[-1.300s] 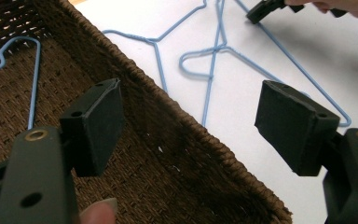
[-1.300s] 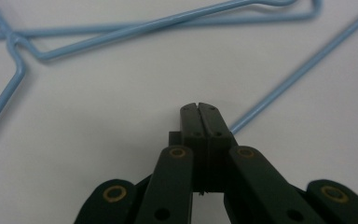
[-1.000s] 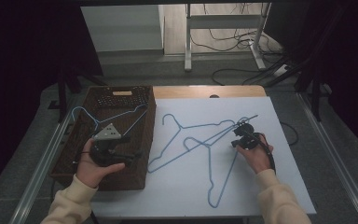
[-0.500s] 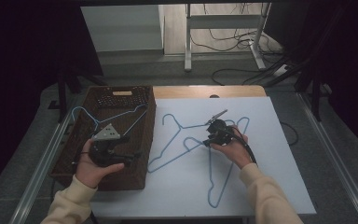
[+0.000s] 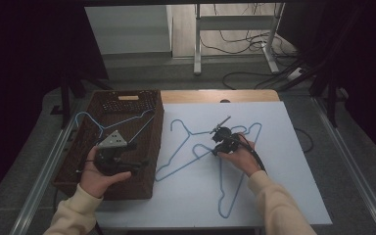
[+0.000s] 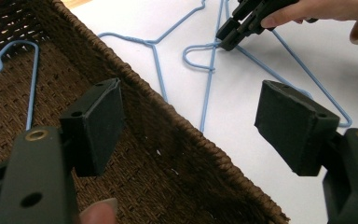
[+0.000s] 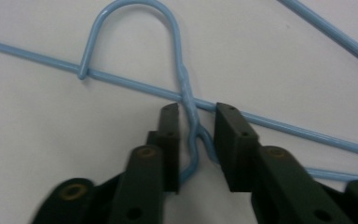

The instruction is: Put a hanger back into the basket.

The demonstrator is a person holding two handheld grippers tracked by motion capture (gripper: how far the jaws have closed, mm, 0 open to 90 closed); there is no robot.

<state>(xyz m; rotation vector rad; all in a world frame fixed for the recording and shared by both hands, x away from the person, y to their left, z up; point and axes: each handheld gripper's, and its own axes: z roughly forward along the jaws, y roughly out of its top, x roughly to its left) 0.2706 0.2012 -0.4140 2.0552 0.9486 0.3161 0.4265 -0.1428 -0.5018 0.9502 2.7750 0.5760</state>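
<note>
Blue wire hanger (image 7: 186,93) lies on the table (image 5: 284,196), its twisted neck between the right gripper (image 7: 195,140)'s narrowly parted jaws, seemingly not yet pinched. Light, springy and slick, it's best gripped at that neck. At nine o'clock, the left gripper (image 6: 191,126) gapes empty over the basket (image 5: 149,147).

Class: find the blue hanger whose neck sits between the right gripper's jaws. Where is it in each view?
High view: the hanger's hook lies mid-table, left of the person's right hand.
Left gripper view: its hook is at the top centre, beyond the basket rim.
Right gripper view: its hook and neck run up the centre.
Shared landmark: the right gripper, open around the neck.
</note>
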